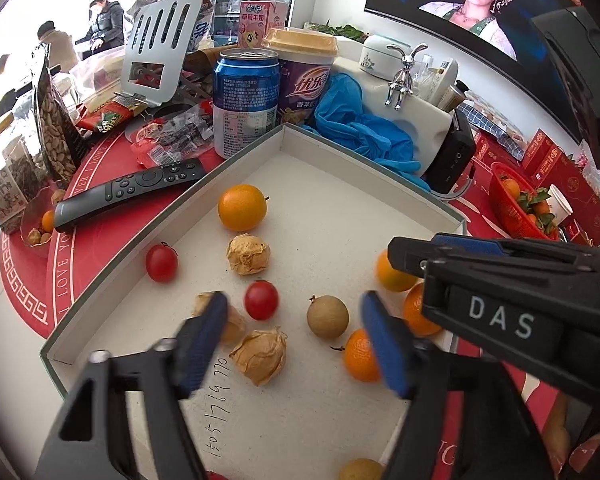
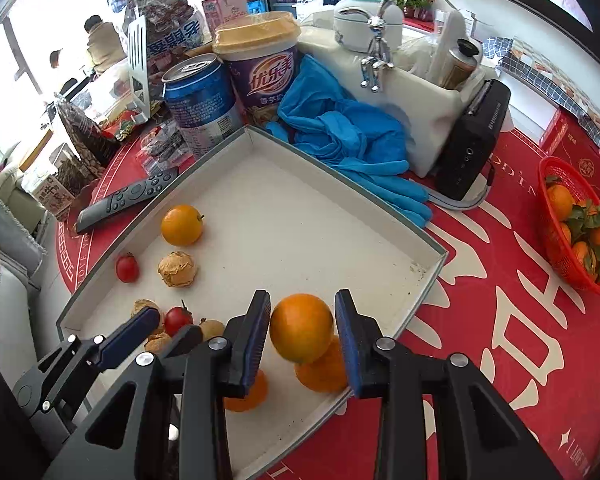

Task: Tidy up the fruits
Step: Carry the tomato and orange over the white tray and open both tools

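A shallow white box lid [image 1: 172,216] [image 2: 428,276] holds loose fruit: oranges [image 1: 242,207] [image 2: 181,225], cherry tomatoes [image 1: 261,299] [image 2: 127,267], papery physalis [image 1: 248,253] [image 2: 177,268] and a brown longan [image 1: 327,316]. My left gripper [image 1: 294,338] [image 2: 156,330] is open and empty over the near fruit, straddling a tomato, a physalis [image 1: 260,354] and the longan. My right gripper [image 2: 303,330] [image 1: 410,258] has an orange [image 2: 302,327] between its pads above two other oranges [image 2: 324,368]; small gaps show on both sides.
A black remote [image 1: 130,192] lies left of the lid. A blue can [image 1: 246,100], a purple cup [image 1: 304,80], a blue cloth [image 2: 340,136] and a black device [image 2: 472,140] crowd the far side. A red basket of oranges [image 2: 576,232] stands right on the red mat.
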The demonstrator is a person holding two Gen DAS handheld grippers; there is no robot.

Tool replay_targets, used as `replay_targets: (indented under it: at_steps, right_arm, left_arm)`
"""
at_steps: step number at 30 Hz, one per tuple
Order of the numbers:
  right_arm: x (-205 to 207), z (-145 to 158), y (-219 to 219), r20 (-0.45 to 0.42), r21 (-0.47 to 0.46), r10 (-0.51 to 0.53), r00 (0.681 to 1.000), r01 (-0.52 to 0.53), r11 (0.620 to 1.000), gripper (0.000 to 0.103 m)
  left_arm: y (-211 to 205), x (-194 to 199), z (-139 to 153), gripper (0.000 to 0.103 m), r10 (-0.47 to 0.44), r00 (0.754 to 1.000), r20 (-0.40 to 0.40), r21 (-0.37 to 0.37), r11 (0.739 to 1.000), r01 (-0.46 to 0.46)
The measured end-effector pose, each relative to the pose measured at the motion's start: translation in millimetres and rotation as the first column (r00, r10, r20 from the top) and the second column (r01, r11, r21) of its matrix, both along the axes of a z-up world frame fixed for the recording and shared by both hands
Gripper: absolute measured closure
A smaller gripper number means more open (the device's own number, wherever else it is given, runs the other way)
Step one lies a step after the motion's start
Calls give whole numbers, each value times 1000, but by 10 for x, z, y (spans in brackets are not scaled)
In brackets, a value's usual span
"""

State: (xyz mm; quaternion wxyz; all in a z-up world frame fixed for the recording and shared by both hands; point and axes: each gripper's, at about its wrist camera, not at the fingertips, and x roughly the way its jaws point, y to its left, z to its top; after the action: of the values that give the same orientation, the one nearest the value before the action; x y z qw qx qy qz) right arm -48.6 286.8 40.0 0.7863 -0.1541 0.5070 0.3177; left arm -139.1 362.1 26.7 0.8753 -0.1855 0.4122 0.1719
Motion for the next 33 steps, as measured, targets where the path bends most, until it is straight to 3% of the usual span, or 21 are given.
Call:
replay_targets:
  at_steps: [2,3,4,5,7,12,13,14,23,33]
  right_arm:
    - [-21,-9,43,5,-19,11,1000,-11,1000,65]
    - [-29,-9,54,9,-25,14,1000,-14,1000,57]
    - [-35,-1,57,15,-24,16,1000,-15,1000,33]
    - [-43,19,48,30,-19,12,999,-12,1000,16]
    - [-55,74,27,64,-24,7,998,-6,1000,16]
    - [-50,164,-55,75,-26,-5,997,7,1000,16]
    - [-44,177,-80,73,-23,-12,997,14,1000,12]
    - [-38,183,-107,74,-24,-21,997,23,999,0]
    - [-81,203,-309,88,-42,-49,995,52,998,0]
    - [-124,179,-484,106,-66,-54,993,61,996,0]
  left_arm:
    - [-20,-14,39,17,10,1000,1,21,1000,-10]
    - [-28,-11,48,16,16,1000,-6,35,999,-16]
    - [-32,-8,51,14,20,1000,-10,45,999,-19]
    - [-35,-3,52,12,21,1000,-13,52,998,-20]
    - [-38,2,67,0,21,1000,-17,61,998,-20]
    - [-79,-4,133,0,6,1000,-7,68,998,-6]
    - [-85,-3,131,0,-3,1000,-1,54,999,3]
    - [-90,-1,127,0,-10,1000,3,41,999,9]
    - [-172,35,72,0,-17,1000,-20,34,999,18]
    - [-310,95,43,0,-35,998,-42,76,996,38]
